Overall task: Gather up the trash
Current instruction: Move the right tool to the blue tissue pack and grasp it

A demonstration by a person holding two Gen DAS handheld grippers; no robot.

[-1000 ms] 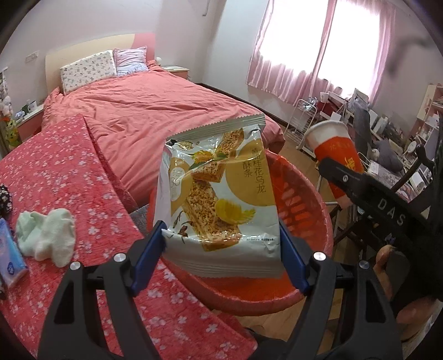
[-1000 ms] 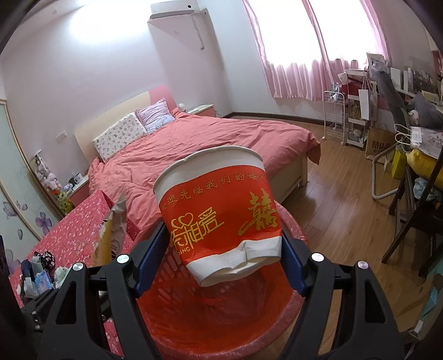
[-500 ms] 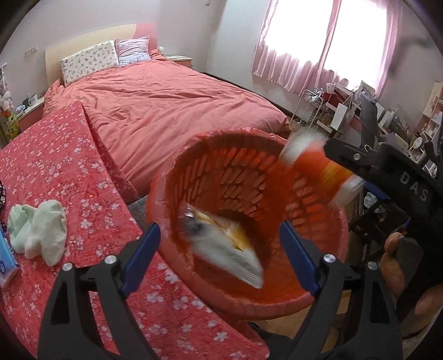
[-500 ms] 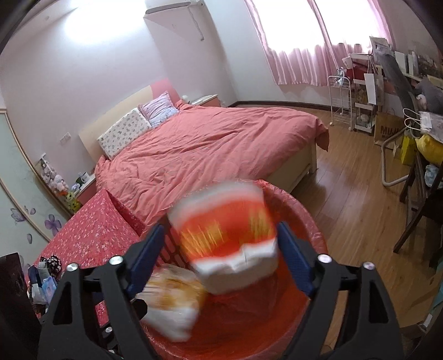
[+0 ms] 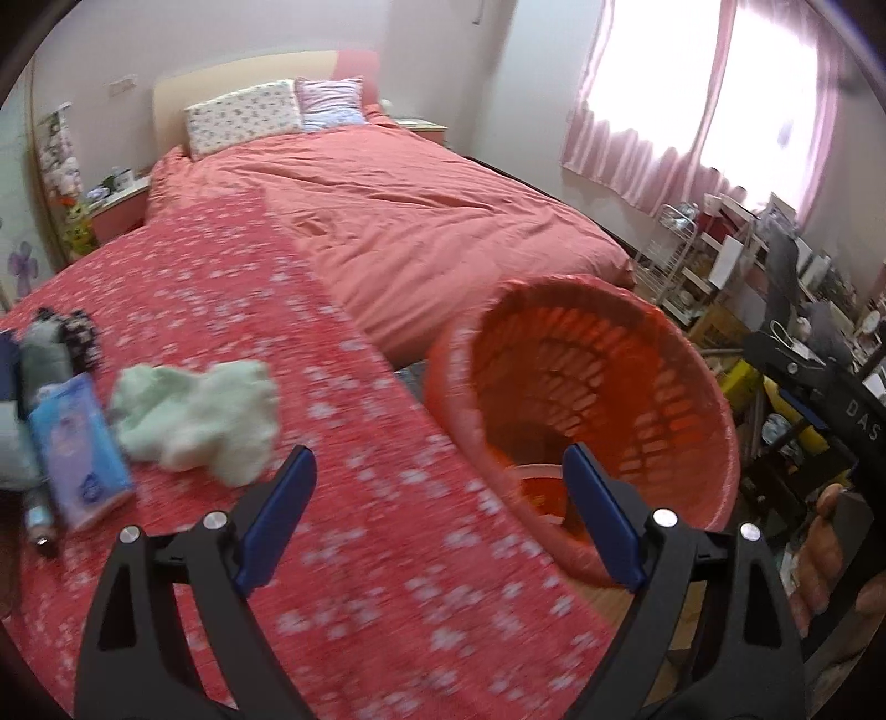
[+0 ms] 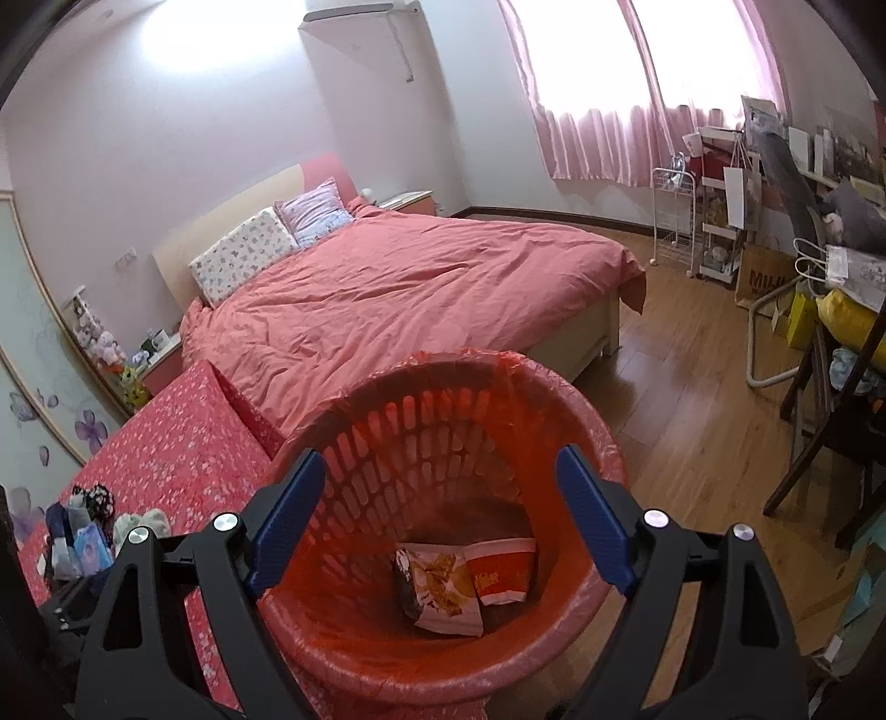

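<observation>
While the snack wrapper (image 6: 440, 587) and paper cup (image 6: 501, 570) are lying inside the red basket (image 6: 387, 659), both the left gripper (image 5: 437, 512) and right gripper (image 6: 437, 520) are gaping wide and empty, probably needing more trash from the bench (image 5: 354, 421).

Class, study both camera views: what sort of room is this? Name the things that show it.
A home bedroom, most likely: a large bed with a pink duvet and pillows, pink window curtains, and a wall air conditioner.
</observation>
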